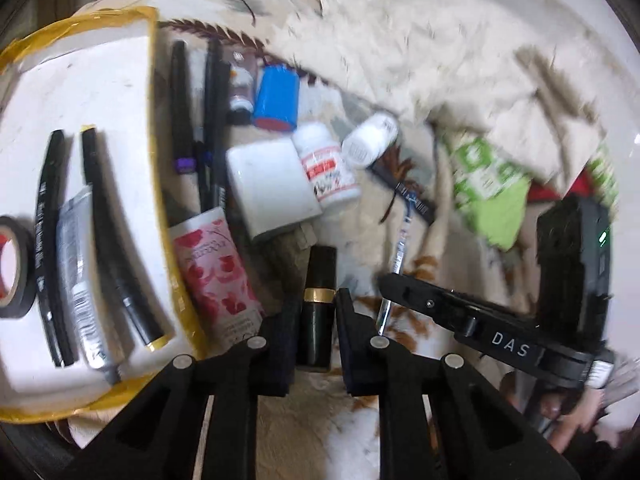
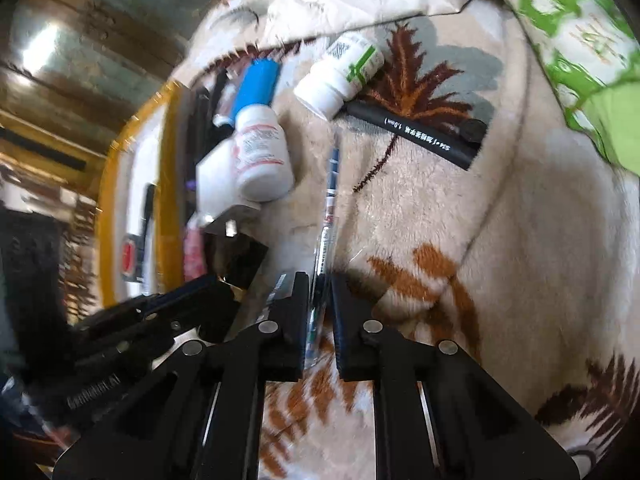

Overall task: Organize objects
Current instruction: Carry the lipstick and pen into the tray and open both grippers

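Note:
My left gripper [image 1: 318,312] is shut on a black lipstick [image 1: 319,280] with a gold band, which lies on the patterned blanket just right of the yellow-rimmed white tray [image 1: 154,80]. The tray holds black pens [image 1: 50,220], a silver tube [image 1: 76,264] and a tape roll [image 1: 16,268]. My right gripper [image 2: 320,300] is shut on a thin clear pen [image 2: 326,216] that points away along the blanket. The same pen [image 1: 396,260] shows in the left wrist view, under the right gripper's fingers [image 1: 404,286].
Beside the tray lie a pink floral tube [image 1: 212,264], a white box [image 1: 272,184], two white bottles [image 1: 328,164] [image 1: 370,140], a blue cylinder [image 1: 278,98] and black pens [image 1: 180,100]. A black flat tube [image 2: 412,128] lies farther out. Green-printed cloth [image 2: 580,40] is bunched at the right.

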A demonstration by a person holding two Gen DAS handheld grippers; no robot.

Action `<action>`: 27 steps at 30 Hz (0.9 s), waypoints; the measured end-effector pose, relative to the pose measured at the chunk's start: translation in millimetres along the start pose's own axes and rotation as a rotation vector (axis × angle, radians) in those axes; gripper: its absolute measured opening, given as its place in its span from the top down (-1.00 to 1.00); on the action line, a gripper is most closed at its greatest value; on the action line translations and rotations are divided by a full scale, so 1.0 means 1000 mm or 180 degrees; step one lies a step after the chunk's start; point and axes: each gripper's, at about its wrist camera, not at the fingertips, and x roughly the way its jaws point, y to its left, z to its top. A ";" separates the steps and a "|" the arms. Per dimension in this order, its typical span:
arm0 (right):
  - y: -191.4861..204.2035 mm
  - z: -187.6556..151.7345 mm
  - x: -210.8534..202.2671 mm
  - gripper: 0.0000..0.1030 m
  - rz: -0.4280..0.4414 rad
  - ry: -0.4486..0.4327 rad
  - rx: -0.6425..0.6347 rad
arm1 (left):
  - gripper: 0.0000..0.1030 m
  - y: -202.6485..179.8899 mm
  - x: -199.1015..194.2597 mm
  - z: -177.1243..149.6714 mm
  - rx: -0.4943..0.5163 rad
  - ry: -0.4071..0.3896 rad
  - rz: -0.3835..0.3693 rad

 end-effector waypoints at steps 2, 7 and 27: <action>0.002 -0.001 -0.010 0.83 0.0025 -0.0103 -0.0042 | 0.69 0.003 -0.008 -0.002 -0.0079 -0.0079 -0.0081; 0.018 0.002 -0.030 0.83 0.0217 -0.0232 -0.0132 | 0.69 0.012 -0.032 -0.007 -0.0253 -0.0261 -0.0188; 0.150 0.010 0.037 0.83 0.0550 0.0191 -0.1046 | 0.69 0.133 -0.131 0.009 -0.1142 -0.1044 -0.0089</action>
